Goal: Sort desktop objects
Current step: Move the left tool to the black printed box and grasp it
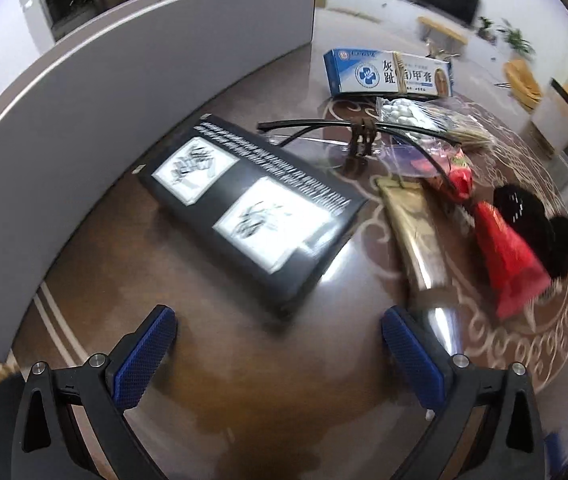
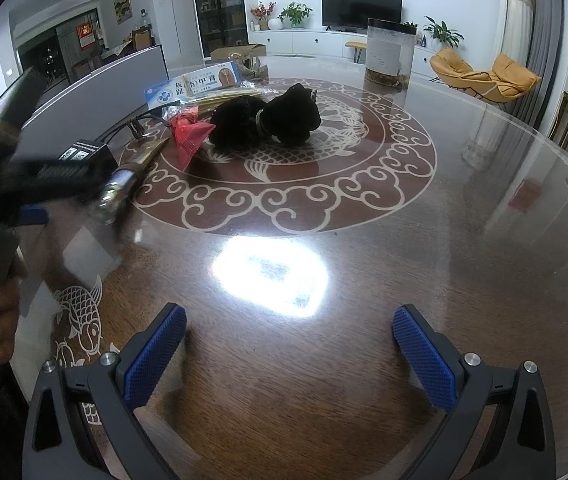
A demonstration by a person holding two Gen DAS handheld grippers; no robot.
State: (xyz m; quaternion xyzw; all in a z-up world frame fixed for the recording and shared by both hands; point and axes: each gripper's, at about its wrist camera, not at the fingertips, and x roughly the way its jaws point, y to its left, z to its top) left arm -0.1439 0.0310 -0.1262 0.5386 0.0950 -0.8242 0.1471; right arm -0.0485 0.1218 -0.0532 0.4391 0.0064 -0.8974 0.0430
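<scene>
My left gripper (image 1: 278,334) is open and empty, just in front of a flat black box (image 1: 252,204) with two white pictures. Beyond the box lie black-framed glasses (image 1: 358,130), a blue-and-white ointment box (image 1: 388,72), a bag of cotton swabs (image 1: 412,114), a gold tube (image 1: 416,232), a red packet (image 1: 508,256) and a black fabric bundle (image 1: 536,228). My right gripper (image 2: 290,330) is open and empty over bare table. In its view the black bundle (image 2: 272,120), red packet (image 2: 188,136) and ointment box (image 2: 192,84) lie far ahead, left.
A grey curved divider panel (image 1: 104,112) stands along the table's left. A tall cylindrical container (image 2: 390,52) stands at the table's far edge. The dark wooden table (image 2: 444,208) has a white ornamental ring and a glare patch. The left hand and its gripper (image 2: 8,200) are at far left.
</scene>
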